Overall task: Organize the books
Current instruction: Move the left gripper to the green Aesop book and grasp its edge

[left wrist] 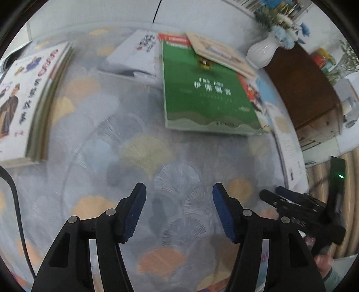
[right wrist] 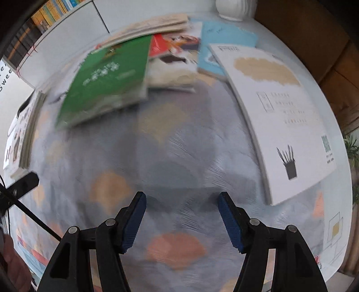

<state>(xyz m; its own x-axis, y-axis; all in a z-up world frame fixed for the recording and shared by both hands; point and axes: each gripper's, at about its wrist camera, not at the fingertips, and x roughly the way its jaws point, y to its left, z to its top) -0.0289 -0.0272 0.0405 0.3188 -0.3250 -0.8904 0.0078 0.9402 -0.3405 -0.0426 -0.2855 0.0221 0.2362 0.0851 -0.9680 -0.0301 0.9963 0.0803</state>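
Note:
A green book (left wrist: 208, 89) (right wrist: 107, 80) lies flat on the fan-patterned tablecloth (left wrist: 139, 157), with a tan book (left wrist: 215, 51) overlapping its far end. A stack topped by an illustrated white cover (left wrist: 24, 96) (right wrist: 24, 132) sits at the left. A large white book (right wrist: 280, 116) lies at the right, with a light blue book (right wrist: 224, 40) and a red-and-white one (right wrist: 175, 60) behind. My left gripper (left wrist: 179, 193) hovers open over bare cloth, short of the green book. My right gripper (right wrist: 181, 197) (left wrist: 270, 191) is open too, over bare cloth, with nothing between its fingers.
A white vase (left wrist: 262, 51) (right wrist: 233, 9) with blue flowers stands at the table's far corner beside a brown wooden cabinet (left wrist: 303, 89). A black cable (left wrist: 13, 197) runs along the left. A bookshelf (right wrist: 51, 11) stands beyond the table. Both views are motion-blurred.

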